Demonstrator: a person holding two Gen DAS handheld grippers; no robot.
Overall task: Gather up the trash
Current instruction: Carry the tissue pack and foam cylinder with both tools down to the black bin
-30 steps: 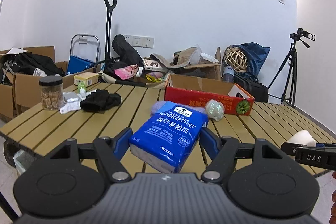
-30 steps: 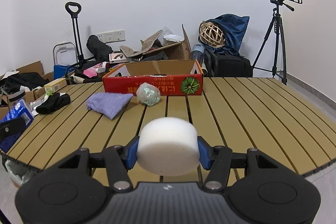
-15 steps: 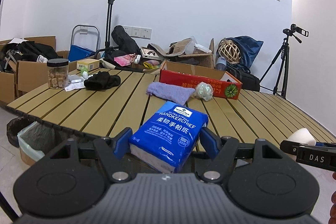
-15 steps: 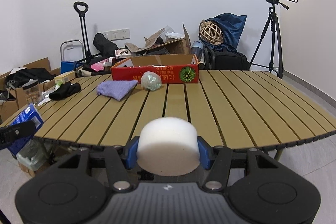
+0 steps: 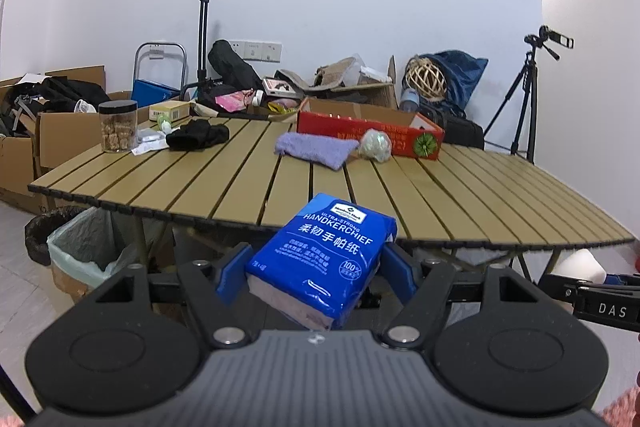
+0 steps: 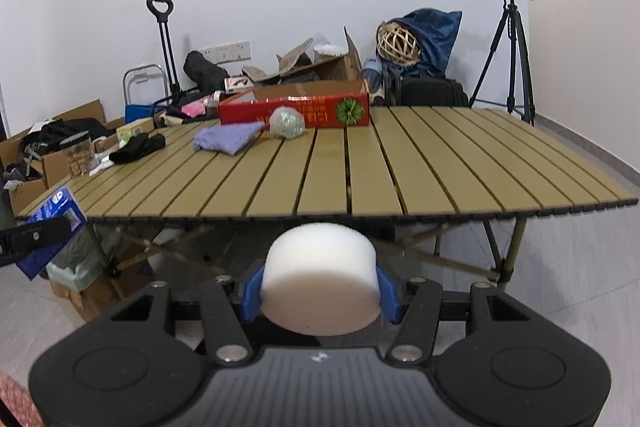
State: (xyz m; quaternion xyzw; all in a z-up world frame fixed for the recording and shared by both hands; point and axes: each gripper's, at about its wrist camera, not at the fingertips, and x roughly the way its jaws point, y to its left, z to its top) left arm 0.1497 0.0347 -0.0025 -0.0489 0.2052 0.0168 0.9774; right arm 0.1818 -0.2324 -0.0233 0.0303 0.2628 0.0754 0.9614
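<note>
Both tools have backed off the slatted wooden tabletop [image 6: 400, 163], left tool [image 5: 314, 273] pinching the blue handkerchief-tissue pack [image 5: 320, 259], right tool [image 6: 319, 289] the white foam puck [image 6: 320, 283], neither yet binned, while a crumpled wrapper ball [image 6: 286, 122] waits.

Both grippers pulled back off the desk [image 6: 440, 163]. 1 s ago the left gripper [image 5: 316, 267] w/ its tissue pack [image 5: 320, 263] sat over the slats; now it's out past the desk's near edge, lower, w/ the lined bin [image 5: 86, 251] under the desk's left corner showing. Same for the right gripper [image 6: 320, 287] & foam puck [image 6: 320, 287]: over the slats before, now clear of the near edge, desk legs visible.
</note>
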